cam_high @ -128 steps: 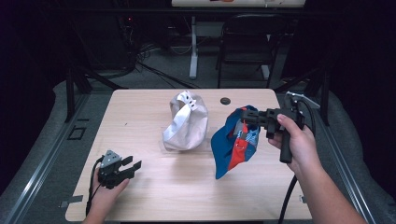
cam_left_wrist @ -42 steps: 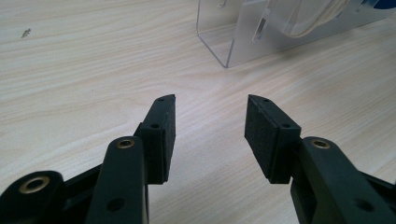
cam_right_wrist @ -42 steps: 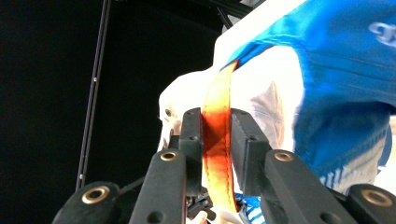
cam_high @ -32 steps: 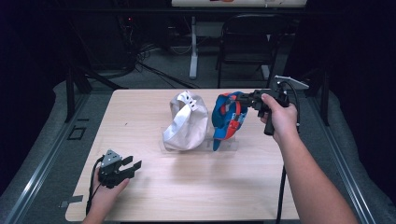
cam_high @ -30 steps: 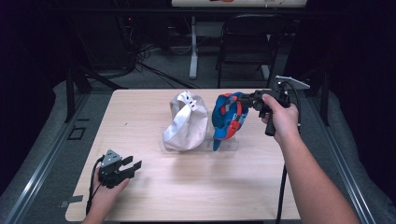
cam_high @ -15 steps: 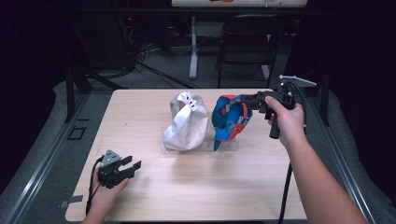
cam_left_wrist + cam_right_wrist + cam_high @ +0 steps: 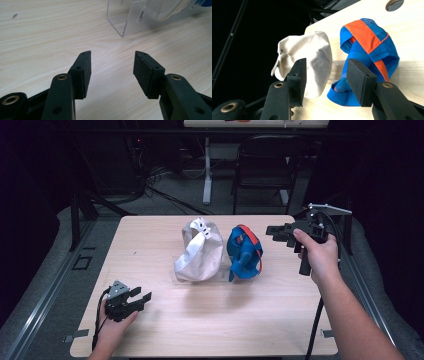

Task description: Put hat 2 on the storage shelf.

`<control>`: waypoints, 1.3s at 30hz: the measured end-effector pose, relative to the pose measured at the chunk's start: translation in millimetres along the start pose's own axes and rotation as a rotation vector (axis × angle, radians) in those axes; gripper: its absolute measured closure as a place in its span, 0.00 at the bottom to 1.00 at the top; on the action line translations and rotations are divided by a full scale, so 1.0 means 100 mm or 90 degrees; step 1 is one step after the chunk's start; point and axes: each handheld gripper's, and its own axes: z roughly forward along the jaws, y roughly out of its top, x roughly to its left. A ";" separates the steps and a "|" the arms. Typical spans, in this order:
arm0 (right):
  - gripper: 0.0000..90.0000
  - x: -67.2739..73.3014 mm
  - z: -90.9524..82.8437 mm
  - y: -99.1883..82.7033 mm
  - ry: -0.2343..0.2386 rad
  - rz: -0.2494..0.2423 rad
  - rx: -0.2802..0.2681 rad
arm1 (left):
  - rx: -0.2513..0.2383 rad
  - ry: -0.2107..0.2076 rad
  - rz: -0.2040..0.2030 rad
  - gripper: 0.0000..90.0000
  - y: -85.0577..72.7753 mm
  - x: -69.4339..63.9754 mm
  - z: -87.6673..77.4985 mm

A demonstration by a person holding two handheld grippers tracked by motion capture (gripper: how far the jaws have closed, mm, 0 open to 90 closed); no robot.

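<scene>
Work in hand: a blue and orange cap (image 7: 245, 252) stands on a clear plastic stand (image 7: 130, 21) on the wooden table (image 7: 210, 320), released by the right gripper (image 7: 277, 232).
Blue and orange cap: around the middle of the table, slightly right of centre, propped up rather than lying flat; an orange band runs over its top. In the right gripper view it (image 7: 367, 57) sits beyond the jaws, apart from them.
White cap (image 7: 199, 250): just left of the blue and orange one, propped on the same stand; the two look to be touching or almost touching at their sides, and I cannot tell which.
Clear plastic stand: under both caps; its near corner shows at the far edge of the left gripper view, resting on the table top.
Right gripper: held in the right hand (image 7: 317, 255) above the right far part of the table, pointing left towards the blue and orange cap and a little way off from it. Its jaws have just been opening and stand wide, with nothing between the pads; the caps show past them.
Left gripper (image 7: 139, 298): held in the left hand (image 7: 112, 327) at the near left corner of the table, low over the surface, well apart from the caps. Its jaws have just been opening further and are spread wide over bare wood, gripping nothing.
Small dark disc (image 7: 395, 4): set in the table top at the far edge, beyond the blue and orange cap.
Surroundings: a dark chair (image 7: 265, 175) stands on the floor behind the table.
</scene>
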 end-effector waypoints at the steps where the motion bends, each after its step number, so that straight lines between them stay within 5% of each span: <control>1: 0.56 0.00 -0.01 -0.02 -0.001 -0.005 0.000 | 0.000 0.000 0.000 0.54 0.00 0.00 0.00; 14: 0.54 -0.11 -0.06 -0.32 -0.033 -0.064 -0.012 | 0.000 0.000 -0.001 0.54 0.00 0.00 0.00; 19: 0.52 -0.19 -0.05 -0.53 -0.063 -0.108 -0.025 | 0.000 0.001 -0.002 0.55 0.00 0.00 0.00; 34: 0.47 -0.46 0.04 -1.10 -0.086 -0.189 -0.054 | 0.007 0.000 -0.007 0.55 -0.01 0.00 0.00; 39: 0.52 -0.62 0.09 -1.28 -0.099 -0.185 -0.049 | 0.009 -0.001 -0.006 0.55 -0.01 0.00 0.01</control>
